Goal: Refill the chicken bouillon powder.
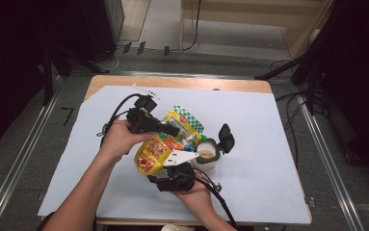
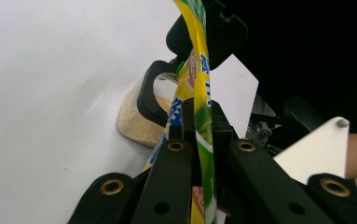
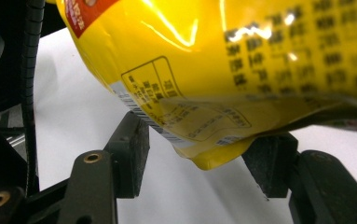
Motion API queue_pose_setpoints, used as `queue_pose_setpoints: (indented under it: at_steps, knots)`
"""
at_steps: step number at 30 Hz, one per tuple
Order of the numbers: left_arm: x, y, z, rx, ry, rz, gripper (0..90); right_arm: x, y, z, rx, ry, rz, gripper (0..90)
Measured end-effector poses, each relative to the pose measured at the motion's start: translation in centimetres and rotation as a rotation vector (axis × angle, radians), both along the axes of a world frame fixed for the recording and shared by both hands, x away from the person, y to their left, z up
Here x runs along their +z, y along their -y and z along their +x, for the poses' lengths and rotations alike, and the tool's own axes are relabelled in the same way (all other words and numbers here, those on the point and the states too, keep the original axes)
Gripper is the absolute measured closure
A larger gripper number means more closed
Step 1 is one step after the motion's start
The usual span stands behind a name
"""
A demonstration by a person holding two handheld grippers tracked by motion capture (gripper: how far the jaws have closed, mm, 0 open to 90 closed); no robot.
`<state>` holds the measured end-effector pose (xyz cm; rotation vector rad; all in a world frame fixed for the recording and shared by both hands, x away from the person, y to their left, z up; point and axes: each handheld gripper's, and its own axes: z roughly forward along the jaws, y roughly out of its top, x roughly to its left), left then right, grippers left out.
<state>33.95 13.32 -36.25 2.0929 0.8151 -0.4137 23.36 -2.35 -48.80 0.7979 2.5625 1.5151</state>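
A yellow snack bag (image 1: 157,147) with a green checked top is held off the table over the white sheet. My left gripper (image 1: 175,131) reaches in from the left, shut on the bag's thin upper edge (image 2: 203,100). Below the bag, my right gripper (image 1: 162,171) points up at it under its grey plate (image 1: 180,157). In the right gripper view the jaws (image 3: 199,161) stand open, and the bag's lower corner (image 3: 213,158) hangs between the pads (image 3: 132,149). A clear jar (image 1: 206,158) of pale brown powder stands just right of the bag, its black flip lid (image 1: 226,137) up.
A white sheet (image 1: 269,144) covers the wooden table (image 1: 182,83). Cables trail from both grippers, with a loop at the left (image 1: 117,108). The floor rails and dark stands surround the table. In the left gripper view the jar (image 2: 136,123) stands close behind the bag.
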Motion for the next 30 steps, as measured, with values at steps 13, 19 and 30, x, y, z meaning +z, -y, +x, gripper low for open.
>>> queue_pose_setpoints:
  at_steps: [13,19,30]
  knots:
    - [0.9,-1.3,-0.2,-0.004,0.004,-0.073,90.0,0.4,1.0,0.1,-0.032,0.005,0.007,44.7]
    - [1.4,-2.4,-0.3,0.015,0.028,-0.074,90.0,0.7,1.3,0.3,-0.052,0.010,0.020,44.1]
    - [1.7,-4.0,0.0,0.047,0.041,-0.105,90.0,0.7,2.0,0.8,-0.084,0.002,0.022,43.3]
